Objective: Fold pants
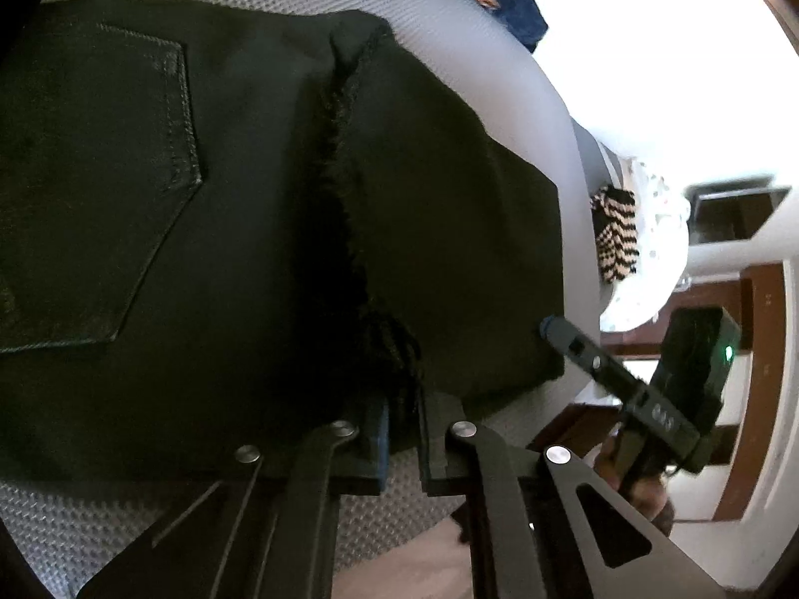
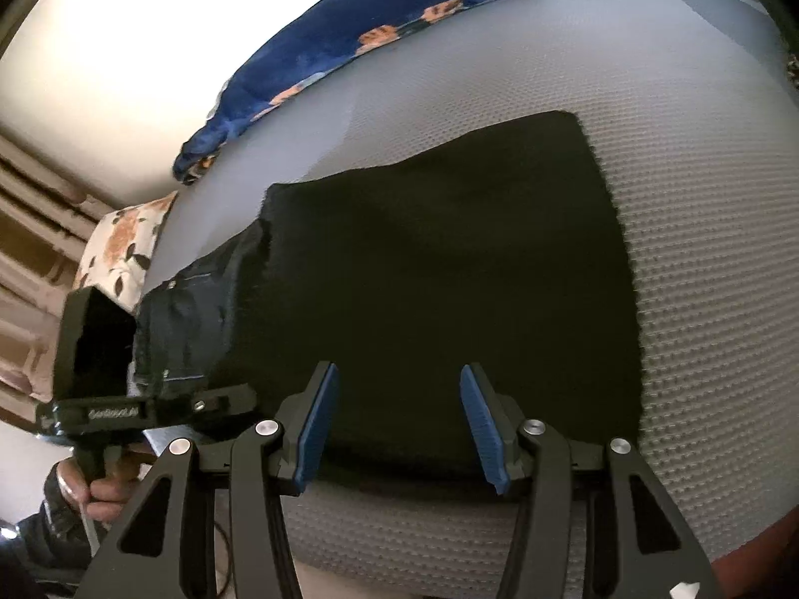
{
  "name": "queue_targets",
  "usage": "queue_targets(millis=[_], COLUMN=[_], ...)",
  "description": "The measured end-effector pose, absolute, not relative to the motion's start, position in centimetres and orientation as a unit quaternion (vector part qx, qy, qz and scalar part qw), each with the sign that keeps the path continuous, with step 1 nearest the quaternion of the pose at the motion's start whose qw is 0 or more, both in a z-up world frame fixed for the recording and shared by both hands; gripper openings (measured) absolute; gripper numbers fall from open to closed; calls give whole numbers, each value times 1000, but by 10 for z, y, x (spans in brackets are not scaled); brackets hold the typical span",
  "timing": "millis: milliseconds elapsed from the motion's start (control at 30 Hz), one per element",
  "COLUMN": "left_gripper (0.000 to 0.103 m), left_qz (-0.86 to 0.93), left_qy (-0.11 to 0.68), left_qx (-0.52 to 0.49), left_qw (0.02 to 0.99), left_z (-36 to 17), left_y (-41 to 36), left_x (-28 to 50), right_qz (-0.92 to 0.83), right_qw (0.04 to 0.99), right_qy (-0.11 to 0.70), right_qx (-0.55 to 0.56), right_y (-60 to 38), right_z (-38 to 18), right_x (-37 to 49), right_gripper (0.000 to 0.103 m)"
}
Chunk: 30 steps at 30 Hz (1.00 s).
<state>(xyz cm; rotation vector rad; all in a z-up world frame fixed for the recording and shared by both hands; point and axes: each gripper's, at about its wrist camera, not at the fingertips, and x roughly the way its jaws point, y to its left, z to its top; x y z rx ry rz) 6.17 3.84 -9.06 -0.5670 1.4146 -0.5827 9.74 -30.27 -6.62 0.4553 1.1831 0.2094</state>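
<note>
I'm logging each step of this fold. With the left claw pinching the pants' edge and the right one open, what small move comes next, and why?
Probably close the right claw on the near edge of the black pants. Its blue pads stand apart astride that edge, gripping nothing, while the left claw already pinches cloth. With both holding, the edge could be lifted over the grey mattress.

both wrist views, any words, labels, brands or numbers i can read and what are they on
No text reads clearly in either view.
Pale embossed lettering on the left tool, along its black body in the right wrist view: too blurred to read.
Small marks on the right tool, on its clamp bar in the left wrist view: too small to tell.
Pants: no label or tag visible.
Grey mattress: no print.
</note>
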Motion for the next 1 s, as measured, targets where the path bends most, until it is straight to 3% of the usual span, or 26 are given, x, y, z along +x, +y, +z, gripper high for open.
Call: queue_targets(millis=[233,533,667,733,1000], left_gripper=[10,35,37,37,37], left_qz=[-250,-230,-235,-252,-253], left_qy=[635,550,479,460,481], left_qx=[-218,-37,8,11,21], left_qw=[698,802,846,851,839], left_z=[-101,-60,-47,-47,-72], left_y=[37,16,1,-11,-42], left_x=[53,52,69,87,146], right_qz=[77,50,25,18,-7], right_qw=[805,848,866,868,873], right_qy=[568,525,498,496,488], right_qx=[151,59,37,34,19], right_y=[-301,-283,-289,-290,-302], right_z=[-79,-62,-61,-64,-75], right_x=[87,101,132,148,189], right_gripper=[49,49,48,42,41])
